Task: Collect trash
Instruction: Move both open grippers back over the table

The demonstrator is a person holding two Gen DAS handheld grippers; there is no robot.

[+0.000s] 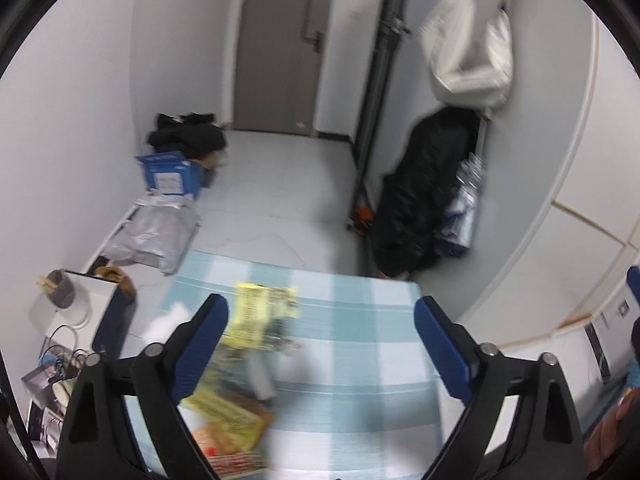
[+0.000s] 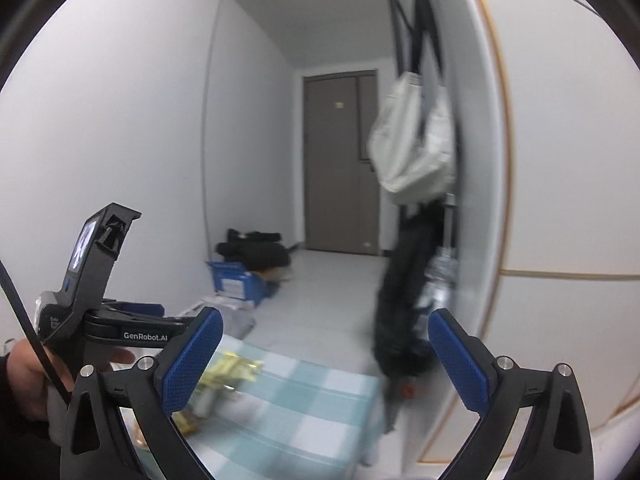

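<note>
- The left gripper (image 1: 320, 344), a black frame with blue ribbed pads, is hanging above a surface (image 1: 360, 360) covered in a pale blue and white checked cloth, its fingers spread wide with nothing between them.
- The right gripper (image 2: 324, 360) is pointing almost level down a white hallway, its fingers also spread wide and empty.
- The trash is lying on the left part of the checked cloth: a yellow printed paper wrapper (image 1: 266, 304) near the far edge, and closer to the camera a heap of yellow and orange packets (image 1: 228, 416). The picture is blurred, so the separate pieces are hard to tell apart.
- In the right wrist view the same yellow wrappers (image 2: 230, 368) are showing just beside the left finger, with the person's left hand (image 2: 28, 376) holding the other tool at the left edge.
- Judging from this, both grippers are high and clear of the litter, so the step in hand is choosing a piece and coming down on it.
- To do it well, tip one gripper downward over a single wrapper, keep the fingers wide until they straddle it, and close only on the paper, not the cloth.
- Thin paper is likely to slide or crumple, so pinching a raised edge is the safer hold.
- A grey plastic bag (image 1: 152, 236) is lying on the floor beyond the surface; whether it is meant for the trash I cannot tell.
</note>
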